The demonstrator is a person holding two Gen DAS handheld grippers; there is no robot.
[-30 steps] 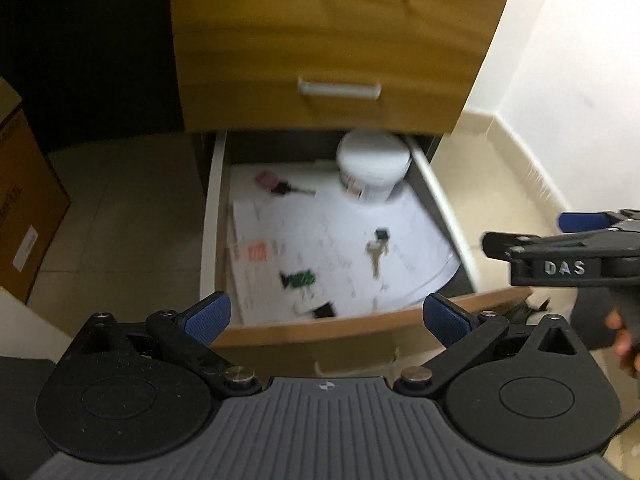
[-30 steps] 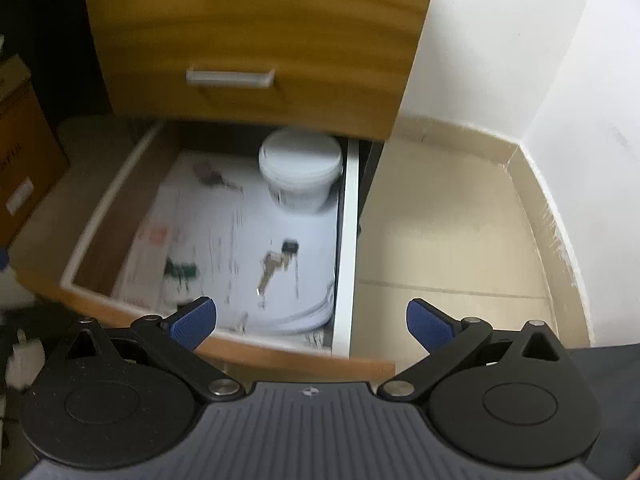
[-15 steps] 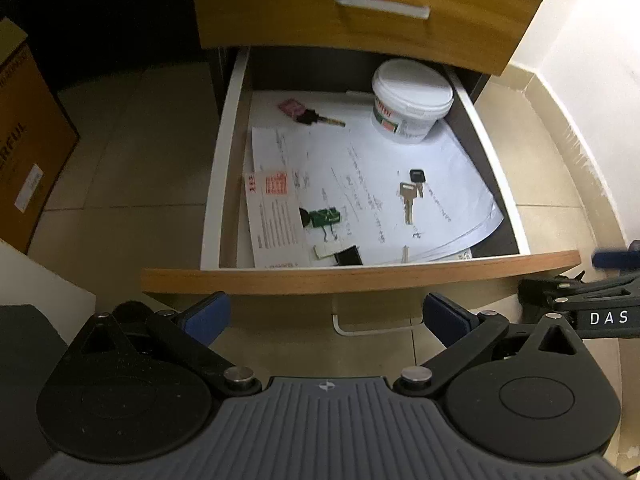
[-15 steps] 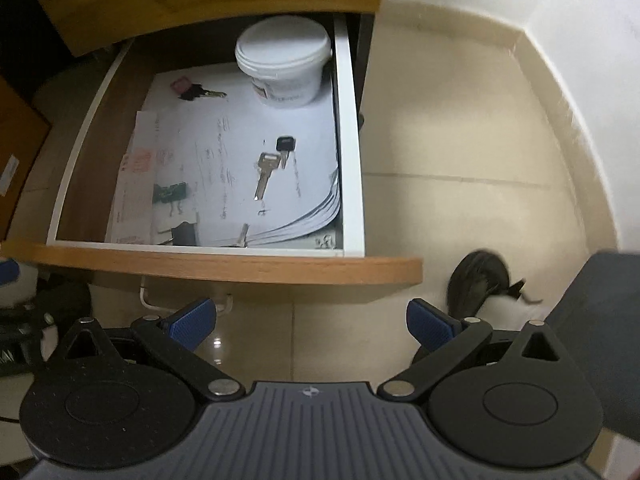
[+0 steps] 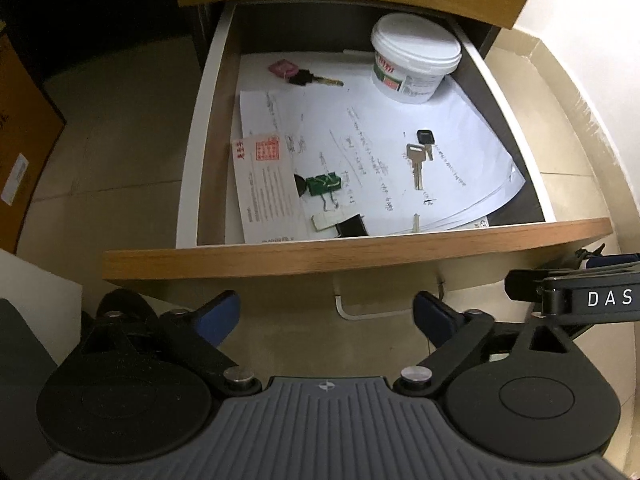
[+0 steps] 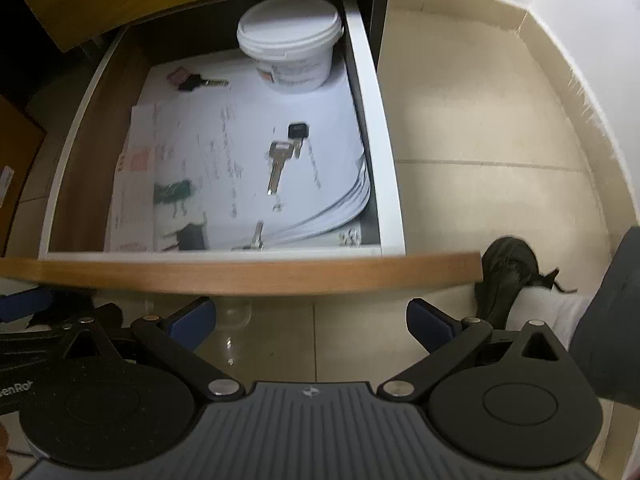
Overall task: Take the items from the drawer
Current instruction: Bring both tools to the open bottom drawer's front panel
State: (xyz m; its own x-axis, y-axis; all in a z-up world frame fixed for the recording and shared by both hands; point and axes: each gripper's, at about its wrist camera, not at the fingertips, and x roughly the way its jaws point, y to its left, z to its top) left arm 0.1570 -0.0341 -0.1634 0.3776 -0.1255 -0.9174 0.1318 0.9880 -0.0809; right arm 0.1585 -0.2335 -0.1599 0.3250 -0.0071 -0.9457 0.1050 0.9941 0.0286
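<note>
Drawer is sitting open ahead of both tongs, left tongs and right tongs gaping wide, holding nothing. Tub, keys, clips all waiting inside.

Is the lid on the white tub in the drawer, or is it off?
On. The white tub stands upright at the back of the open drawer, its flat lid covering the whole top in both views.
</note>
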